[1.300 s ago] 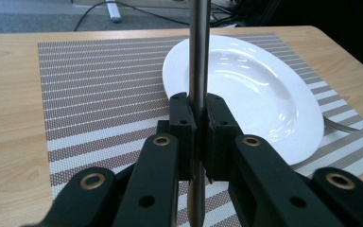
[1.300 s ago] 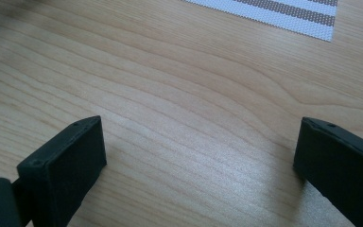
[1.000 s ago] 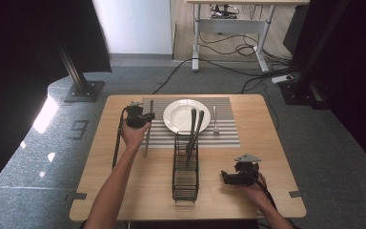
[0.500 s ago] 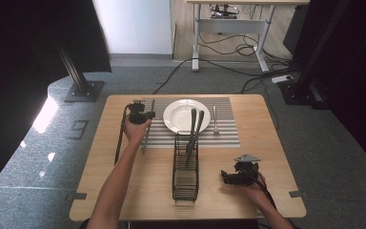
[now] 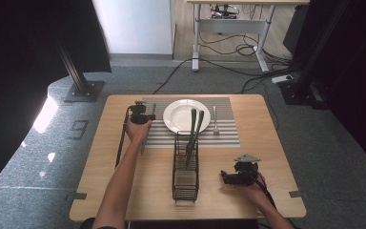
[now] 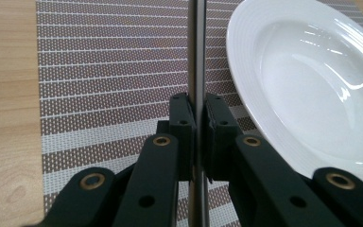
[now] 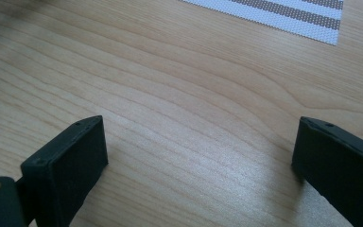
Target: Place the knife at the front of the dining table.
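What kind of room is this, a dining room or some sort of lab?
Most likely a lab staged for table-setting. A wooden table with a striped placemat and white plate stands on grey carpet, between black metal stands, with loose cables under a desk behind.

The tool gapes wide over bare wooden table (striped placemat beyond).

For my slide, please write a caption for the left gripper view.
Left gripper holds a thin metal utensil over the striped placemat, beside the white plate.
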A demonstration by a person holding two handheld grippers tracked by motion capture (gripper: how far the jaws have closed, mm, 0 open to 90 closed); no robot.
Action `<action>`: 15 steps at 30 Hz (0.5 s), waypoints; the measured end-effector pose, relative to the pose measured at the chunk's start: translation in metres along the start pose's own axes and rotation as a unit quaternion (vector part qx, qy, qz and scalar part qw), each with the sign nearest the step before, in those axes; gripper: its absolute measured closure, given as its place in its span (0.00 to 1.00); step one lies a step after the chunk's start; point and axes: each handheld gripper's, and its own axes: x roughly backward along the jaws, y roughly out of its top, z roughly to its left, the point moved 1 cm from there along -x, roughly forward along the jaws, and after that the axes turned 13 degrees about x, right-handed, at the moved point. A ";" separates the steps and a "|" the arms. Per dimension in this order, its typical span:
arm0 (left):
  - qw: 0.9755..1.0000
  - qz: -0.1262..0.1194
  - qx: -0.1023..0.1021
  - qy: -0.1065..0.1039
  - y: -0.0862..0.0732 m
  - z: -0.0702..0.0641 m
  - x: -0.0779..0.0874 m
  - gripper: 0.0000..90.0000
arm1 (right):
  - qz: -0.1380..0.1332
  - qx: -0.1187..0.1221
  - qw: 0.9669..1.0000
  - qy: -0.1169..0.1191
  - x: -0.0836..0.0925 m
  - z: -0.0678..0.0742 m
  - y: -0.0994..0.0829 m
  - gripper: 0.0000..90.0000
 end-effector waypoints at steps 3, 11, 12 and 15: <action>1.000 0.011 -0.002 0.006 0.001 0.000 -0.007 0.93 | 0.000 0.001 1.000 0.000 0.000 0.000 0.000 0.05; 0.999 0.026 0.011 0.018 0.001 0.005 -0.021 0.93 | -0.001 0.001 1.000 0.001 0.000 0.000 0.000 0.05; 0.999 0.026 0.011 0.018 0.001 0.005 -0.021 0.93 | -0.001 0.001 1.000 0.001 0.000 0.000 0.000 0.05; 0.999 0.026 0.010 0.020 0.003 0.004 -0.023 0.93 | -0.001 0.001 1.000 0.001 0.000 0.000 0.000 0.05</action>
